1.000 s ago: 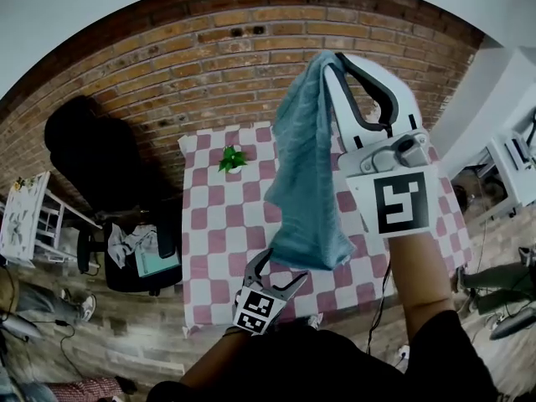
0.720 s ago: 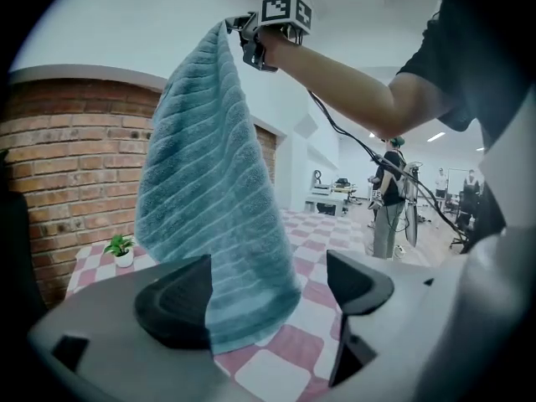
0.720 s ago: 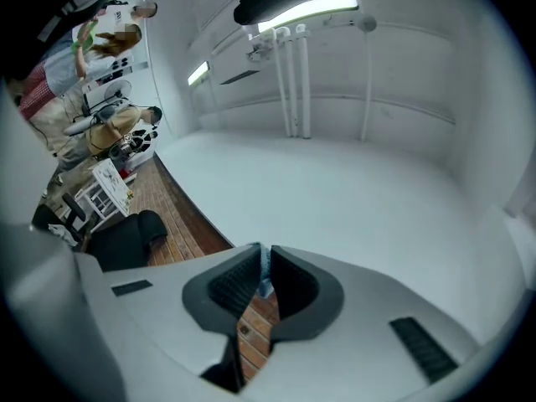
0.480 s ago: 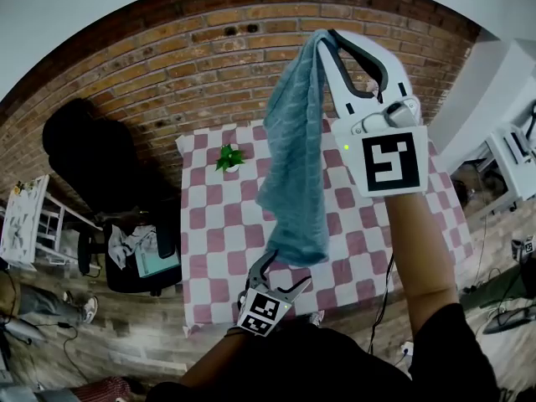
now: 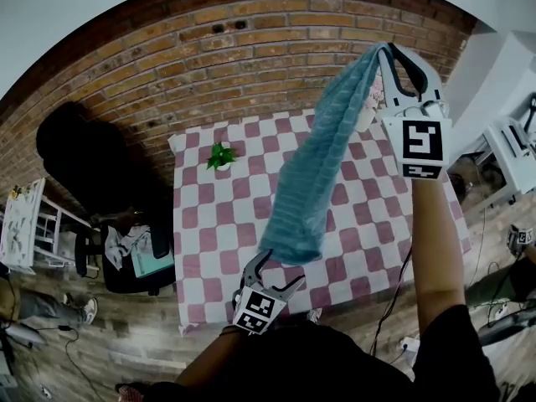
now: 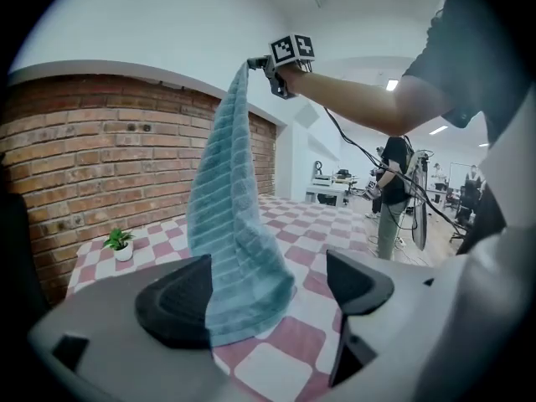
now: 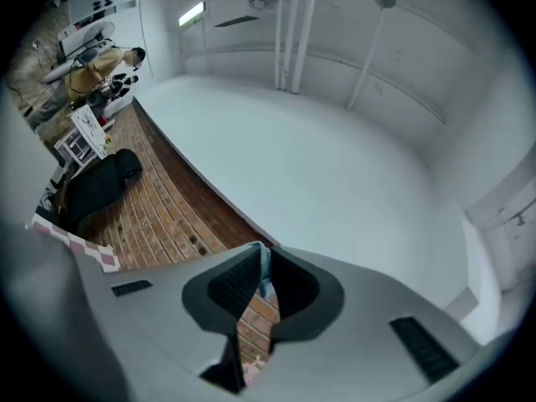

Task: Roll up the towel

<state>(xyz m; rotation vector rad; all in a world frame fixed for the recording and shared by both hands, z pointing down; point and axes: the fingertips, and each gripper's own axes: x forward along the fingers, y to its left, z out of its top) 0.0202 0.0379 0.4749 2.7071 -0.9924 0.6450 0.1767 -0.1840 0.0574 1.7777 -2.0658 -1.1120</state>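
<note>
A blue-grey ribbed towel [image 5: 316, 174] hangs in the air over the red-and-white checked table [image 5: 209, 224]. My right gripper [image 5: 378, 50] is raised high at the right and is shut on the towel's top corner [image 7: 263, 268]; in the right gripper view only a sliver of cloth shows between the pads. The towel's lower end [image 6: 243, 296] dangles just above the table. My left gripper [image 5: 270, 268] sits low at the table's near edge, open, right below that lower end. In the left gripper view the cloth hangs between the pads, against the left one [image 6: 176, 304].
A small potted plant [image 5: 221, 155] stands at the table's far left corner, before a brick wall [image 5: 209, 65]. A black chair [image 5: 134, 254] with cloth on it is left of the table. People and benches [image 6: 394, 191] are off to the right.
My right gripper has swung to the right and away with the towel's top corner, so the towel now hangs slanted. The left gripper has stayed under the towel's lower end.
</note>
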